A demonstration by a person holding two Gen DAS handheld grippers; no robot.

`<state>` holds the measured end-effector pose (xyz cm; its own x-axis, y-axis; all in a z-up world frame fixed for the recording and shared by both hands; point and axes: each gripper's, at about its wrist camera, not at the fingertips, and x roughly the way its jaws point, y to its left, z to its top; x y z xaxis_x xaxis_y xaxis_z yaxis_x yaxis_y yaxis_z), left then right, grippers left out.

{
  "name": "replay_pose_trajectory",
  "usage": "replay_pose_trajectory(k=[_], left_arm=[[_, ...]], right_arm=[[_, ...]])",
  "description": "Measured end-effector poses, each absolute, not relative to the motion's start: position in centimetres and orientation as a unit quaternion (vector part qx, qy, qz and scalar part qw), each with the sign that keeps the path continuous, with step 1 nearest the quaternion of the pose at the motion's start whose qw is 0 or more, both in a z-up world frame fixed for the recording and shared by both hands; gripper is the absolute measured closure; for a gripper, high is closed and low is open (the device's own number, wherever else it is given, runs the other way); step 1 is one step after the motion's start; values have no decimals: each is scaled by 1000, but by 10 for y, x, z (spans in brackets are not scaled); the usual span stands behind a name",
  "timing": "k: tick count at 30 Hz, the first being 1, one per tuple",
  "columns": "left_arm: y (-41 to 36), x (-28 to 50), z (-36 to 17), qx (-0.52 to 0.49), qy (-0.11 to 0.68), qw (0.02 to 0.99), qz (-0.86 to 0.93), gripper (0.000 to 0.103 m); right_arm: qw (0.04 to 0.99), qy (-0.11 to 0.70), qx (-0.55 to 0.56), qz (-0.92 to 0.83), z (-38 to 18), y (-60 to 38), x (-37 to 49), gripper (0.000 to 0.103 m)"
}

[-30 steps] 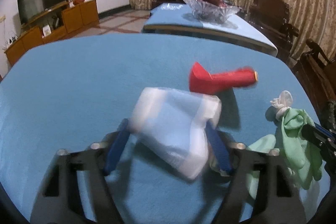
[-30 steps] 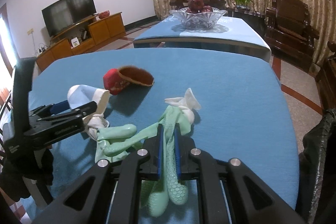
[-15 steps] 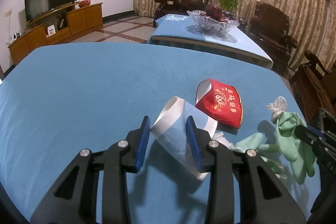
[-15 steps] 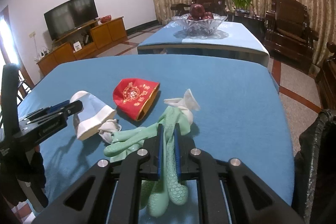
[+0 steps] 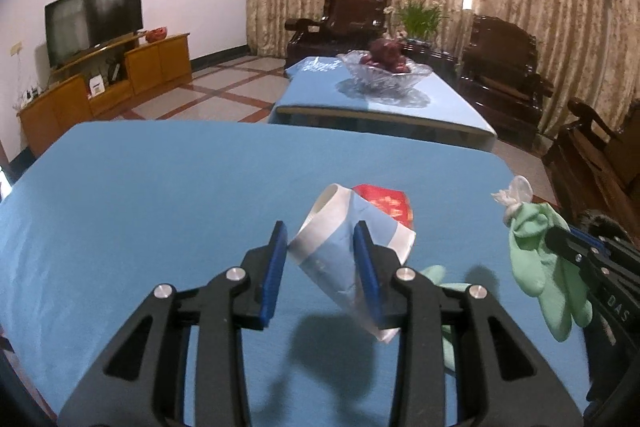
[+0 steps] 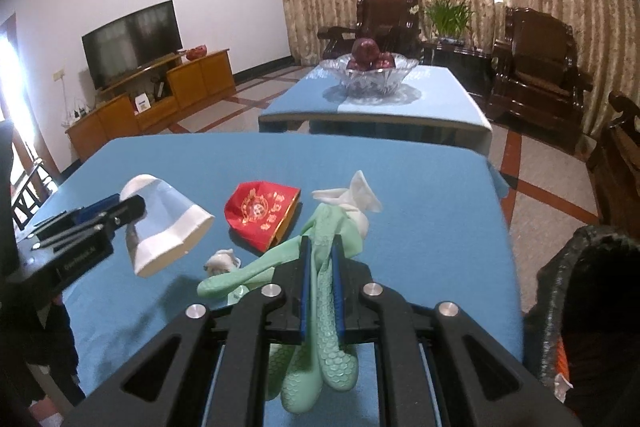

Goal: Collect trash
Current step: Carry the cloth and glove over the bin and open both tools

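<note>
My left gripper (image 5: 320, 247) is shut on a squashed blue and white paper cup (image 5: 344, 247) and holds it above the blue table (image 5: 140, 187). The cup also shows in the right wrist view (image 6: 168, 227). My right gripper (image 6: 320, 267) is shut on a green rubber glove (image 6: 324, 307) with a white cuff (image 6: 352, 199), lifted off the table. The glove also shows in the left wrist view (image 5: 536, 259). A red paper packet (image 6: 260, 215) lies on the table between them. A small crumpled white tissue (image 6: 222, 261) lies near the glove's fingers.
A black trash bag (image 6: 580, 307) hangs open at the table's right edge. Beyond the table stands a low table with a glass fruit bowl (image 6: 370, 73), dark wooden armchairs (image 6: 536, 67), and a TV cabinet (image 6: 152, 99) at the left.
My left gripper has closed on the cup and lifted it off the table. The red packet fell flat. My right gripper has risen a little with the glove.
</note>
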<state>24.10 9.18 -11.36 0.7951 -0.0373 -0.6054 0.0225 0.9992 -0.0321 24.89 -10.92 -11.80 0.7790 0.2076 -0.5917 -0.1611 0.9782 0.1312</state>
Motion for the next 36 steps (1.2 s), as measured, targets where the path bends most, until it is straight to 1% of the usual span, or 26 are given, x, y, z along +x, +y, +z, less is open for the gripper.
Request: replay_pose_trajectory(k=[18,25,36], left_arm=[[7,206,-74,6,286,953,-95,70],[-36,200,-69,14,280,951,-128,70],[-114,199,-76,23,285,940,-185,70]], right_arm=[[955,290,47,35,-74,-178,197,93],[959,279,54,-1,-65,-222,179,93],[958,273,68,-62,-66,-293,154,93]])
